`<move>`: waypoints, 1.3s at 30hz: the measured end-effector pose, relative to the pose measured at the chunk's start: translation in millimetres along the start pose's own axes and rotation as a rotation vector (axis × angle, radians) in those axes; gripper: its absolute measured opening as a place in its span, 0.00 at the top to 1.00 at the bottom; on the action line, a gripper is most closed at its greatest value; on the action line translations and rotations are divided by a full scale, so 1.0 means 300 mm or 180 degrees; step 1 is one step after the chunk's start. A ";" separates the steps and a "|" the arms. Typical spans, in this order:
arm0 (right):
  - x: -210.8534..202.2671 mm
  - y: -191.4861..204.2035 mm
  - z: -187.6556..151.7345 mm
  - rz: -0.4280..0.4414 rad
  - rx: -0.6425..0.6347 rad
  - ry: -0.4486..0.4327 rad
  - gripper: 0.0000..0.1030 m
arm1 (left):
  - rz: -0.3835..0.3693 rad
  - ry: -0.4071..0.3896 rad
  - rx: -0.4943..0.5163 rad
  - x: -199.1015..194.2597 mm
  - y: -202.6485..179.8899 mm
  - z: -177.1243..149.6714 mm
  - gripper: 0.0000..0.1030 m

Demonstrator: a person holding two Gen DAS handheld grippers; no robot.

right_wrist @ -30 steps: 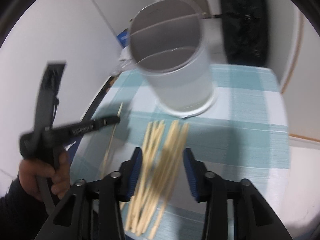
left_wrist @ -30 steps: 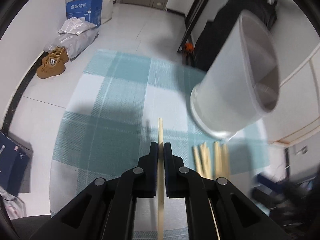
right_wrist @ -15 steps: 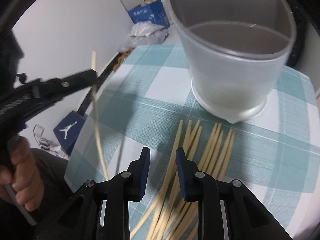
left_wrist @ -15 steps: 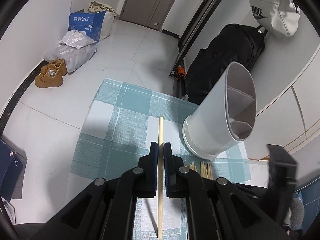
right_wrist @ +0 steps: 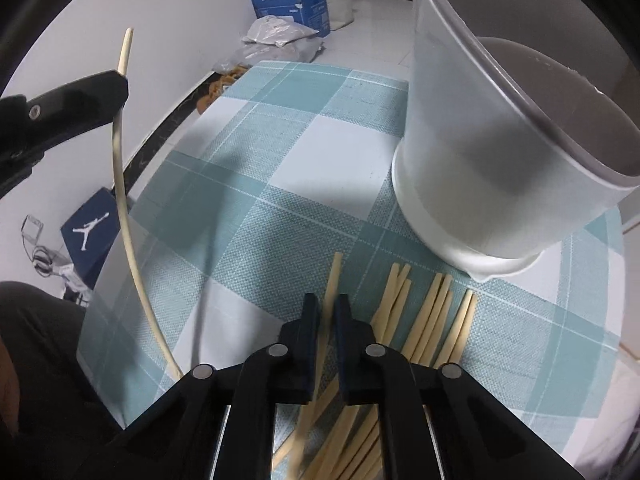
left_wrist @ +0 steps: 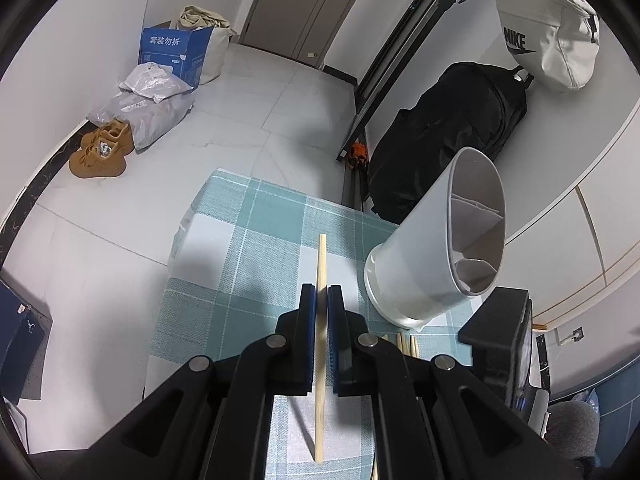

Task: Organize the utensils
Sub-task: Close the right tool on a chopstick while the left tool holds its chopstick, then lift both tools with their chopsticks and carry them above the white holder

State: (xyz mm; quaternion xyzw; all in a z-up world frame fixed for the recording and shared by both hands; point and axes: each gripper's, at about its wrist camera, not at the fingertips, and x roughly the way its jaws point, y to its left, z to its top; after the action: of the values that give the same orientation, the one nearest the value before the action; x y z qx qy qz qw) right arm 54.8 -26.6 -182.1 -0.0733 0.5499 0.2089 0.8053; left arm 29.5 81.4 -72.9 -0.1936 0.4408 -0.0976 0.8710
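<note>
Left tongs [left_wrist: 321, 300] clamp one chopstick [left_wrist: 321, 264]; right tongs [right_wrist: 327, 309], nearly closed around another chopstick [right_wrist: 333, 276], should squeeze firmly before lifting toward the holder [right_wrist: 480, 152].

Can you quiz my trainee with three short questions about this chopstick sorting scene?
1. True or false: the left hand-held gripper is shut on a single chopstick.
2. Multiple choice: the loose chopsticks lie where? A) inside the white utensil holder B) on the checked tablecloth in front of the holder C) on the floor
3. Fill in: the right hand-held gripper has its fingers either side of one ____ from the pile.

Key: 1 true; 2 B; 3 chopstick
</note>
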 end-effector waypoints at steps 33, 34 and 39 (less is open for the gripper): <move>-0.674 -0.225 -0.203 0.0307 0.0873 -0.2503 0.95 | -0.0045 -0.0170 0.0790 -0.168 -0.299 -0.018 0.99; -0.695 -0.230 -0.196 0.0277 0.0876 -0.2551 0.95 | -0.0048 -0.0185 0.0798 -0.179 -0.308 -0.009 0.99; -0.787 -0.240 -0.143 0.0216 0.0804 -0.2829 0.95 | -0.0108 -0.0280 0.0800 -0.240 -0.359 0.068 0.99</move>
State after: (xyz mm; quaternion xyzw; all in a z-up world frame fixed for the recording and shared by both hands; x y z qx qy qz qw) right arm -24.5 -166.9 9.8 0.1400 0.1746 0.1777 0.9583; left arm 3.3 13.7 36.3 -0.0944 0.3831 -0.1582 0.9052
